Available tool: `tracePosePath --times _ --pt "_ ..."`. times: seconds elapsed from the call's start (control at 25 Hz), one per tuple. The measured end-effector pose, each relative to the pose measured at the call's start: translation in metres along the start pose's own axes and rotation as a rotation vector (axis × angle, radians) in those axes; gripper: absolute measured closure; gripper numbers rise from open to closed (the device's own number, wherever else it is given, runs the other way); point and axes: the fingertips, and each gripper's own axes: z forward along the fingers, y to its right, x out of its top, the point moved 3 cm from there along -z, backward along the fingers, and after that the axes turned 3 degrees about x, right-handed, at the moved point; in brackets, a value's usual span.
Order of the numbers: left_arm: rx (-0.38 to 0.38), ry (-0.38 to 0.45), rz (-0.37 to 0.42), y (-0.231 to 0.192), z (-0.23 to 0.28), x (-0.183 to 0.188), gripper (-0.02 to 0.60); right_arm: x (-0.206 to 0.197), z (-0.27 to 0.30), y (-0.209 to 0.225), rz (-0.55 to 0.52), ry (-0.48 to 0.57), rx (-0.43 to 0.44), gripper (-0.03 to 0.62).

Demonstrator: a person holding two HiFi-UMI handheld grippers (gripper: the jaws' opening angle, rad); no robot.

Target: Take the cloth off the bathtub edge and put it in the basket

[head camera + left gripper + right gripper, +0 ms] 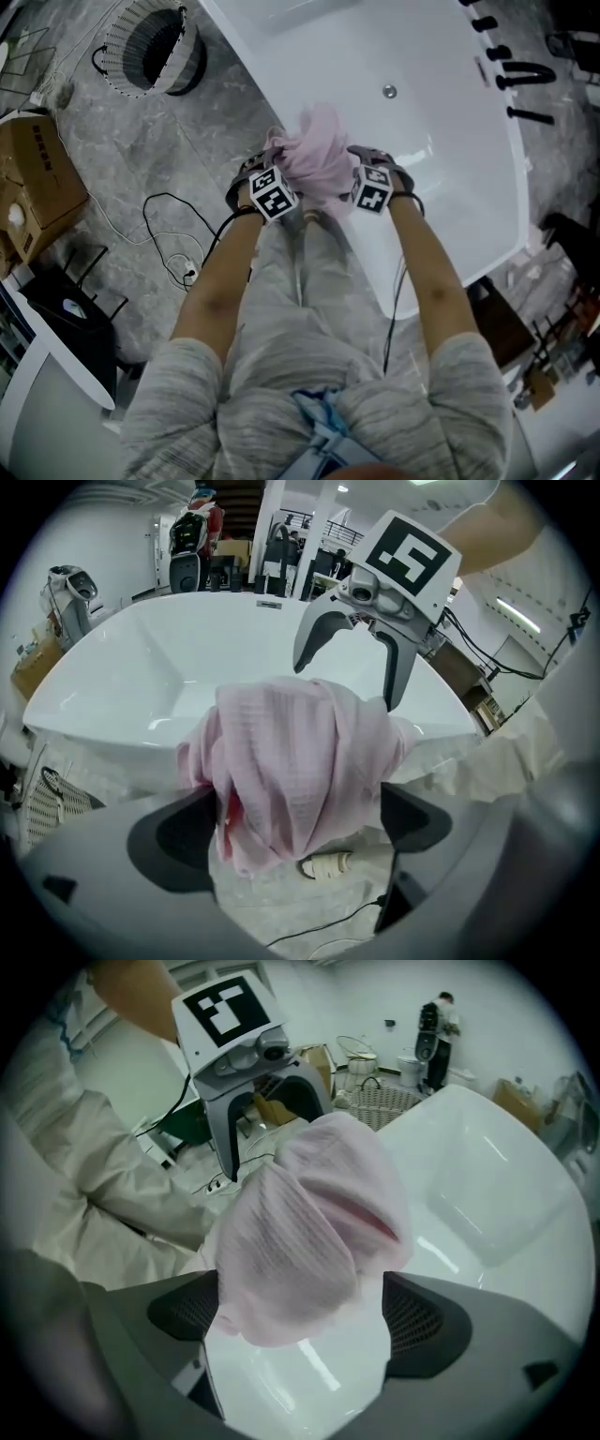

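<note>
A bunched pink cloth (316, 150) sits on the white bathtub's (255, 73) near edge. My left gripper (274, 169) and right gripper (364, 171) flank it from either side. In the left gripper view the cloth (291, 757) hangs between that gripper's (300, 825) wide jaws, brushing the left pad with a gap at the right one. The right gripper view shows the cloth (300, 1237) between the right gripper's (300, 1321) spread jaws, again with a gap at the right pad. Both are open. The wire basket (155, 47) stands on the floor at the far left.
A cardboard box (37, 178) and a black cable (173, 234) lie on the marble floor to the left. Black taps (520, 75) line the tub's far right side. The person's legs stand against the tub edge. A dark stand (80, 309) sits at lower left.
</note>
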Motion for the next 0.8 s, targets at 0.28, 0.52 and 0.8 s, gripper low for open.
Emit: tracePosePath --times 0.28,0.52,0.8 --pt "-0.004 0.013 -0.03 0.0 0.01 0.006 0.041 0.021 0.015 0.014 -0.38 -0.098 -0.094 0.079" --pt "-0.005 0.029 -0.059 -0.001 0.021 0.013 0.043 0.035 0.02 0.028 -0.555 -0.146 -0.12 0.065" --pt "-0.004 0.085 -0.117 0.0 0.032 0.016 0.043 0.043 0.032 0.03 -0.622 -0.207 0.0 0.065"
